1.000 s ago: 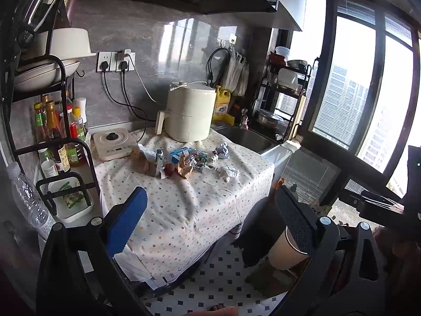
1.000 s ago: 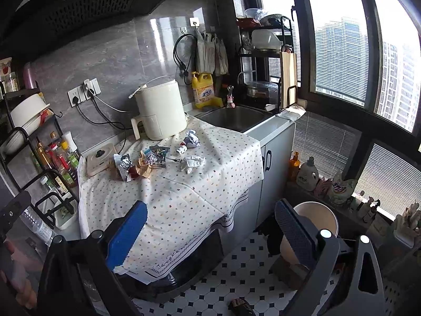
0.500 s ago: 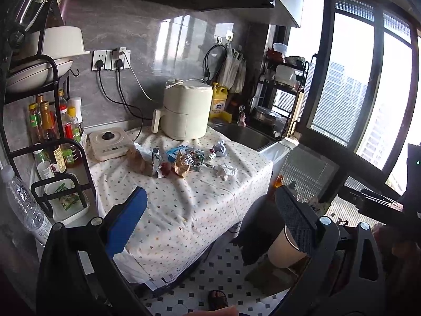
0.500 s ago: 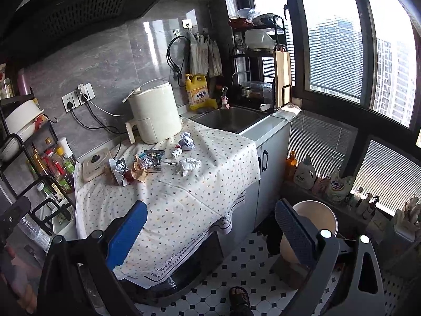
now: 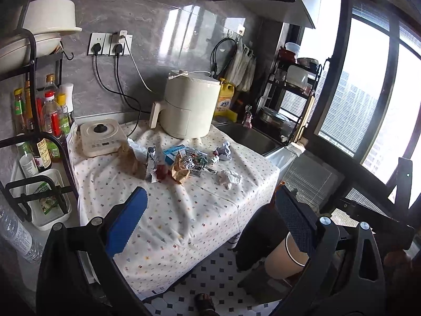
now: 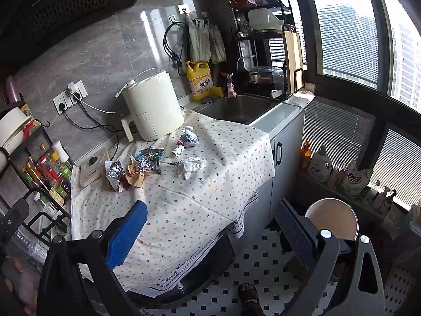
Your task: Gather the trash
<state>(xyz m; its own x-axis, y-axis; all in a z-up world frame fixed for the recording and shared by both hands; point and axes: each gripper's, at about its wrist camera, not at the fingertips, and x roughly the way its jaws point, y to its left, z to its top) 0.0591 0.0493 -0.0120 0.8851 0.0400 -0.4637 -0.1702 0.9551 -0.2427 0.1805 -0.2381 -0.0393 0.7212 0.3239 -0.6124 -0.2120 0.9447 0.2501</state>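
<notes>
Trash lies in a loose heap on the dotted tablecloth [image 5: 189, 210]: a crumpled white paper [image 5: 229, 178] [image 6: 190, 166], brown paper [image 5: 180, 171] [image 6: 135, 174], foil wrappers [image 5: 151, 161] [image 6: 115, 171], a blue carton [image 5: 172, 153] and a small wad [image 5: 224, 149] [image 6: 189, 137]. My left gripper [image 5: 210, 218] is open, held well short of the heap with nothing between its fingers. My right gripper [image 6: 210, 225] is open too, over the table's near edge. A beige bin [image 6: 332, 218] [image 5: 284, 259] stands on the floor at the right.
A cream air fryer [image 5: 189, 106] [image 6: 152, 105] stands behind the trash, a small induction cooker [image 5: 101, 137] to its left. A bottle rack [image 5: 39, 121] flanks the left side. Sink [image 6: 236, 106], yellow detergent jug [image 6: 201, 80] and dish rack [image 6: 265, 50] are at the right. A sandalled foot [image 6: 250, 293] is on the tiled floor.
Both cameras have drifted slightly; the table and trash sit a little further left and lower in view. A foot has come into view. Both grippers stay open.
</notes>
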